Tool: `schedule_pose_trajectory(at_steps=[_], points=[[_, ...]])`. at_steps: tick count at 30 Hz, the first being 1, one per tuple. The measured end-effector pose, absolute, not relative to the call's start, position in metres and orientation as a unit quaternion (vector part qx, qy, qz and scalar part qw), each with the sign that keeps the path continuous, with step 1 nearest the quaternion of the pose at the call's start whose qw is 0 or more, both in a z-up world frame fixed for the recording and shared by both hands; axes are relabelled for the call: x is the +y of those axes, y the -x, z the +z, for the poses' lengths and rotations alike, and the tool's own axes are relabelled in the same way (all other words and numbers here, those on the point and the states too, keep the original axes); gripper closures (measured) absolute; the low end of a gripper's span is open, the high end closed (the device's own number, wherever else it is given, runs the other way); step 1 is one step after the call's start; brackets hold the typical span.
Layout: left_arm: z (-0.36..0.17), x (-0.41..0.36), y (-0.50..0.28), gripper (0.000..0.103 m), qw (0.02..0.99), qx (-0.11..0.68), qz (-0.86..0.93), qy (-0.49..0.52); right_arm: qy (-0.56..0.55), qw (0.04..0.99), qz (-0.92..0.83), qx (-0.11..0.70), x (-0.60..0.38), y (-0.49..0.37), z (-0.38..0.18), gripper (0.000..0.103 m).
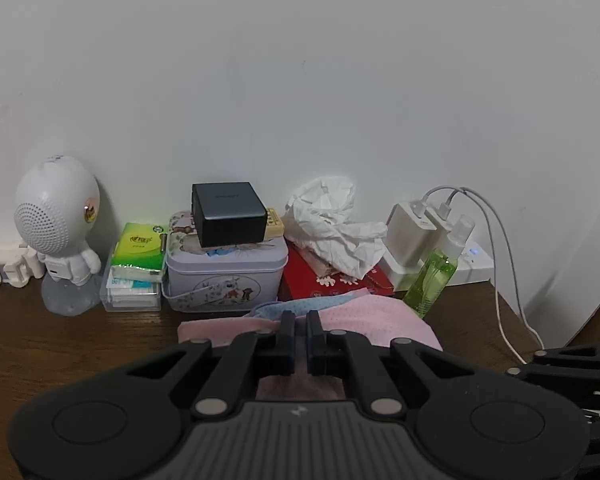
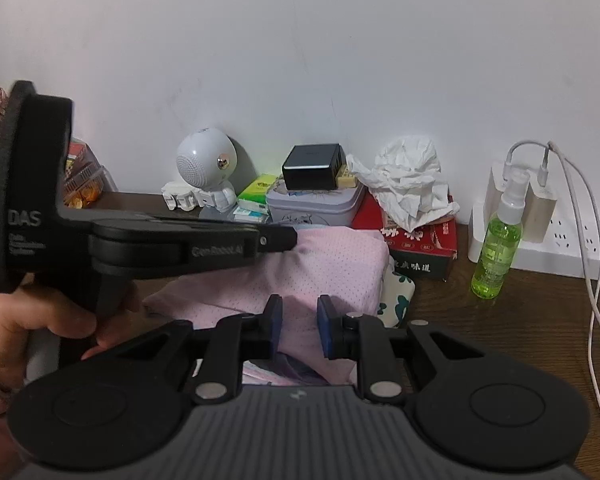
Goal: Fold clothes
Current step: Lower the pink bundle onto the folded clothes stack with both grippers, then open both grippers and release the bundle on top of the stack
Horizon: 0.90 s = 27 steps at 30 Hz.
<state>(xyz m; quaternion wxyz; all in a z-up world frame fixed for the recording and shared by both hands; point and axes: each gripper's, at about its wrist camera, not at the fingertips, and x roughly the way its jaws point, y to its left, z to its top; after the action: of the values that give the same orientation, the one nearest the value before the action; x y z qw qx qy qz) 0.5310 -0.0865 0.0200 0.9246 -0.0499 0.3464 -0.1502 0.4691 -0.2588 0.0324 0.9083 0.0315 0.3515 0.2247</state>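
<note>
1. In the left wrist view, the left tool (image 1: 299, 322) is seen with its jaws drawn almost together over the pink garment (image 1: 364, 312); a thin gap shows between the pads, and whether cloth is pinched there cannot be told. The garment is bunched near the back edge of the surface (image 1: 60, 332), with a blue layer (image 1: 300, 304) showing at its far side, just before a printed tin (image 1: 224, 272) and a red tissue box (image 1: 332, 280).

2. In the right wrist view, the right tool (image 2: 299, 320) is held with its jaws apart above the near part of the pink garment (image 2: 320, 264), gripping nothing. The left tool (image 2: 288, 238) is seen from the side, its tip at the garment's far top edge, held by a hand (image 2: 32, 320).

3. A good fold is judged to need an edge taken cleanly by both tools, lifted evenly and kept clear of the green spray bottle (image 2: 500, 252) and white cables (image 2: 592, 280) toward the right edge.

4. The dark wooden surface is crowded along its back edge, against a plain white wall (image 1: 300, 80); a white speaker figure (image 1: 56, 216) stands toward the left.
</note>
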Motion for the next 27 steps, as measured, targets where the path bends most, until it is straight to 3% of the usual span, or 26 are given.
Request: schedule_pose_trajectory(at_steps=[2,3,5,6,7,8,11,12,13,18,19,27], points=[[0.023,-0.085,-0.53,0.096,0.926,0.341,-0.15,0.057,-0.033,0.911,0.225,0.344,-0.26,-0.466,0.035,0.083],[0.026,-0.084,-0.527,0.088,0.928,0.334,-0.153,0.063,-0.034,0.913,0.225,0.337,-0.261,-0.463,0.037,0.083],[0.034,-0.079,-0.519,0.062,0.935,0.313,-0.151,0.07,-0.037,0.918,0.226,0.324,-0.263,-0.458,0.042,0.083],[0.04,-0.077,-0.514,0.042,0.941,0.301,-0.141,0.068,-0.037,0.922,0.226,0.314,-0.265,-0.453,0.045,0.083],[0.045,-0.075,-0.508,0.03,0.947,0.287,-0.13,0.065,-0.033,0.925,0.224,0.304,-0.265,-0.448,0.049,0.082],[0.051,-0.073,-0.501,0.026,0.953,0.272,-0.123,0.059,-0.029,0.929,0.223,0.295,-0.266,-0.442,0.053,0.081],[0.068,-0.066,-0.483,0.011,0.963,0.243,-0.106,0.048,-0.021,0.935,0.216,0.282,-0.268,-0.428,0.062,0.068],[0.072,-0.064,-0.476,0.005,0.964,0.239,-0.102,0.046,-0.018,0.936,0.212,0.281,-0.267,-0.424,0.063,0.057],[0.075,-0.062,-0.47,0.002,0.966,0.237,-0.099,0.044,-0.015,0.937,0.207,0.281,-0.267,-0.42,0.064,0.045],[0.085,-0.064,-0.434,0.0,0.971,0.222,-0.091,-0.006,-0.007,0.941,0.192,0.28,-0.264,-0.399,0.066,0.011],[0.085,-0.065,-0.428,0.0,0.971,0.222,-0.091,-0.011,-0.006,0.941,0.189,0.28,-0.263,-0.395,0.067,0.0],[0.084,-0.063,-0.383,0.0,0.968,0.233,-0.091,-0.024,-0.003,0.939,0.166,0.3,-0.251,-0.37,0.064,0.0]])
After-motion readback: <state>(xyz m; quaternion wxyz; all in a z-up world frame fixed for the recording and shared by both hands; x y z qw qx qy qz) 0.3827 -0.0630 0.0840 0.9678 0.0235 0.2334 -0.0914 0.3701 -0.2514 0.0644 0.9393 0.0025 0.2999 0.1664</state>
